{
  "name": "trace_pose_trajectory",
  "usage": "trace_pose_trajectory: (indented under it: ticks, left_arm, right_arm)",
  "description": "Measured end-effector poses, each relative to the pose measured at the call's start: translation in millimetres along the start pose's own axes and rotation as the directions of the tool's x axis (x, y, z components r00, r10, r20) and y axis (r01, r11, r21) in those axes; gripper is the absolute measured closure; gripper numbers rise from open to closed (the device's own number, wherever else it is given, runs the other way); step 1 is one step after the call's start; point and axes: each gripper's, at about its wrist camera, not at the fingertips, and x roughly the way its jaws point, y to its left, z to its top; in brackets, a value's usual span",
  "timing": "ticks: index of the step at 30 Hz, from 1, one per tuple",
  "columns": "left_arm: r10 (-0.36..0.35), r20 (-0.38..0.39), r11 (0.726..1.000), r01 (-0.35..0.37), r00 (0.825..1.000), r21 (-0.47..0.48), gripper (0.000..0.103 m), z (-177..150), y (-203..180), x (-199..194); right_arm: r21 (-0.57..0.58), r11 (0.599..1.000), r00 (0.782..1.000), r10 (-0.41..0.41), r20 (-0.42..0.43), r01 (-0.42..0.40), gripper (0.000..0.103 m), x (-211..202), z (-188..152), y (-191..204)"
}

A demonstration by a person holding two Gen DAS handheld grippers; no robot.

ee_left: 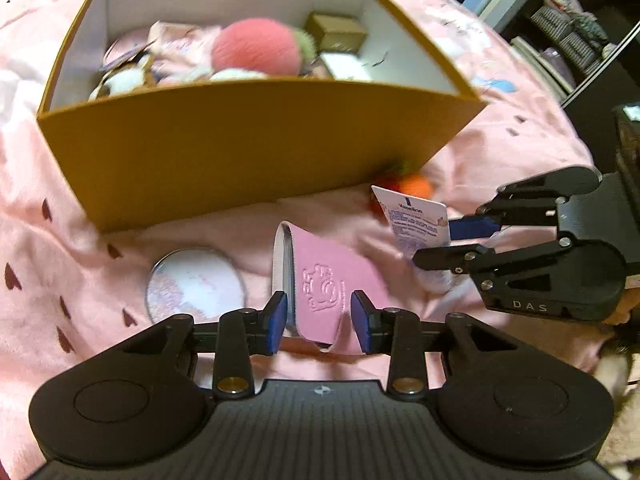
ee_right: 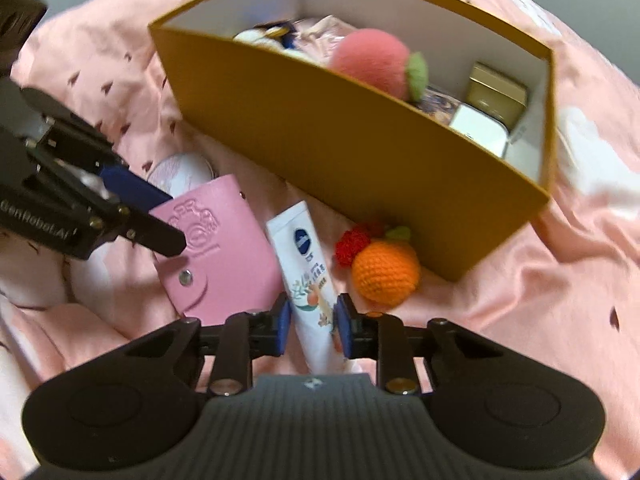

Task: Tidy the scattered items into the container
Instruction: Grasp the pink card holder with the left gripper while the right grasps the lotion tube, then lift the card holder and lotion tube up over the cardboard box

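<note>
Left hand-held gripper: blue pads on both sides of the pink wallet, pinching it at the near end. Wallet is tilted up on edge, embossed face toward the camera; in the right view its snap flap faces up.

Right hand-held gripper: pinched on the tube, white with a blue logo, pads pressing its lower part. Tube's crimped end points toward the box.

Box is yellow outside, white inside, sitting on the pink blanket just beyond both grippers. Already in it: pink plush fruit, gold tin, white case, some soft toys at the far end, blurred.

Still on the blanket: round mirror left of the wallet, just in front of the box wall; crochet orange with a red crochet berry touching it, tight against the box's near wall, right of the tube.

Both views have motion blur, so I can't read the finer print on the tube.
</note>
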Motion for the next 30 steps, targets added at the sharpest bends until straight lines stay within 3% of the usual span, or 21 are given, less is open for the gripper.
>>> trace_pose_trajectory:
  ticks: [4, 9, 14, 21, 30]
  left_arm:
    - [-0.042, 0.033, 0.999, 0.041, 0.999, 0.028, 0.071, 2, -13, -5]
    - [-0.078, 0.047, 0.989, 0.071, 0.996, 0.128, 0.077, 0, -43, -10]
    - [-0.149, 0.023, 0.972, 0.142, 0.989, 0.190, 0.080, -6, -66, -8]
    - [-0.208, -0.046, 0.944, 0.212, 0.977, 0.251, 0.080, -13, -94, 8]
    - [-0.177, -0.035, 0.950, 0.180, 0.984, 0.257, 0.080, -16, -100, 4]
  right_arm:
    - [0.107, 0.992, 0.998, 0.061, 0.026, -0.063, 0.082, -6, -2, -6]
    - [0.209, 0.967, 0.988, 0.135, 0.075, -0.148, 0.083, -19, -3, -12]
    - [0.176, 0.984, 0.999, 0.025, 0.046, -0.033, 0.083, -17, -8, -5]
    - [0.245, 0.969, 0.998, 0.028, 0.049, -0.039, 0.084, -22, -25, -13]
    - [0.268, 0.963, 0.997, 0.003, 0.071, -0.022, 0.084, -29, -41, -15]
